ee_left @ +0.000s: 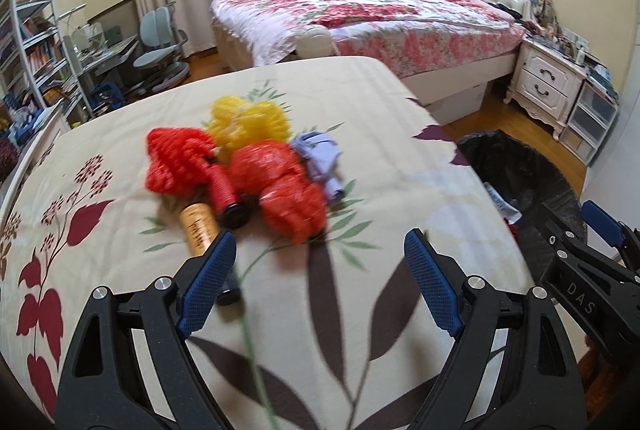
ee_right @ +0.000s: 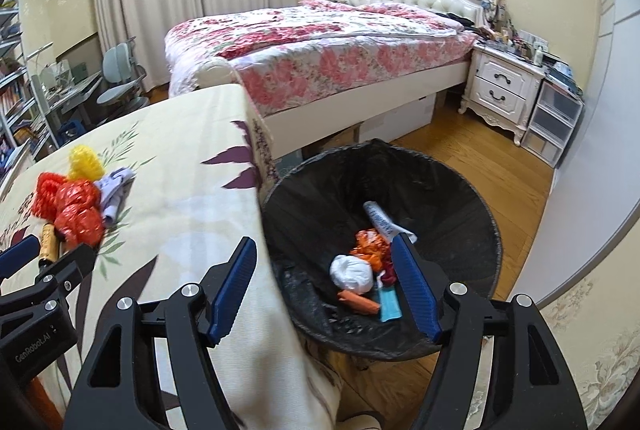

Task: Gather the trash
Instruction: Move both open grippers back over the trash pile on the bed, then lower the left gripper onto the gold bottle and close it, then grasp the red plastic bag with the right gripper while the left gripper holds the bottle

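A heap of trash lies on the table's floral cloth [ee_left: 380, 158]: a red net [ee_left: 176, 162], a yellow net [ee_left: 248, 122], a crumpled red bag [ee_left: 280, 186], a lilac wad [ee_left: 320, 158], a cork-coloured tube [ee_left: 198, 230] and a red spool with a black cap [ee_left: 226, 196]. My left gripper [ee_left: 320, 236] hovers open just in front of the heap, nothing between its fingers. My right gripper [ee_right: 325, 240] hangs open and empty over the black-lined bin [ee_right: 452, 190]. In the bin lie a white wad [ee_right: 352, 272], orange wrappers [ee_right: 370, 244] and a blue mask [ee_right: 390, 306].
The bin stands on the wooden floor right against the table's right edge. Behind are a bed with a pink floral quilt [ee_left: 380, 14], a white nightstand [ee_left: 548, 78] and clear drawers [ee_right: 554, 118]. A desk, chair [ee_left: 160, 46] and bookshelf [ee_left: 28, 42] fill the far left.
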Tool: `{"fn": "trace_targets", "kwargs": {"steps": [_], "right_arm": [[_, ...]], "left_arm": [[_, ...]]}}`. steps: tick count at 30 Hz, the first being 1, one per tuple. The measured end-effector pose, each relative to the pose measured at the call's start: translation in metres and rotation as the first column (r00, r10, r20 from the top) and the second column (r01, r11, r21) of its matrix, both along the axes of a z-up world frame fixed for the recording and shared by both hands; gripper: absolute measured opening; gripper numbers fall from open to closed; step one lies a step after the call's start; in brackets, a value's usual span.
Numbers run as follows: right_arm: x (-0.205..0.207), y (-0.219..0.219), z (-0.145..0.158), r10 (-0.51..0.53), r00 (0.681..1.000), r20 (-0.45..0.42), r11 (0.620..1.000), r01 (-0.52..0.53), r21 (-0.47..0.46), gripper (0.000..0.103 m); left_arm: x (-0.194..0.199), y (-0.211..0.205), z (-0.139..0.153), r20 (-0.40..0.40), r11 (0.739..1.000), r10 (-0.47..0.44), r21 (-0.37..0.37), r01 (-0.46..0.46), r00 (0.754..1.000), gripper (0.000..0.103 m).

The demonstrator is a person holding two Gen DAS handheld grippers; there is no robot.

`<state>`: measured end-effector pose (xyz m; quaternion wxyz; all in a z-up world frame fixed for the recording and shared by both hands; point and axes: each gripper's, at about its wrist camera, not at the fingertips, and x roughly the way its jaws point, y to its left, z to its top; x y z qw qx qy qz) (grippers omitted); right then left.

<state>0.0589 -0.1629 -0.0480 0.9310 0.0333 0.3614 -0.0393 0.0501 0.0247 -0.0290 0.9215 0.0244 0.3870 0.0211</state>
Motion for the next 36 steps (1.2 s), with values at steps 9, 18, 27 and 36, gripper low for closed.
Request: {"fn": "trace_targets", "kwargs": {"steps": [9, 18, 27, 36], "right_arm": [[-0.005, 0.036, -0.002, 0.091, 0.996, -0.012, 0.996, -0.091, -0.015, 0.068], [-0.003, 0.061, -0.001, 0.146, 0.989, -0.021, 0.989, -0.147, -0.024, 0.068], [-0.003, 0.080, 0.002, 0.195, 0.981, -0.019, 0.980, -0.195, -0.024, 0.068], [0.003, 0.109, 0.010, 0.266, 0.964, -0.005, 0.964, -0.266, -0.009, 0.068]], "left_arm": [[-0.011, 0.050, -0.008, -0.018, 0.995, 0.101, -0.009, -0.101, 0.995, 0.084], [0.000, 0.081, -0.018, -0.094, 0.989, 0.111, -0.088, -0.119, 0.989, 0.062], [-0.004, 0.090, -0.021, -0.087, 0.992, 0.064, -0.103, -0.072, 0.994, 0.024], [-0.013, 0.103, -0.016, -0.066, 0.993, 0.064, -0.092, -0.069, 0.996, 0.023]]}}
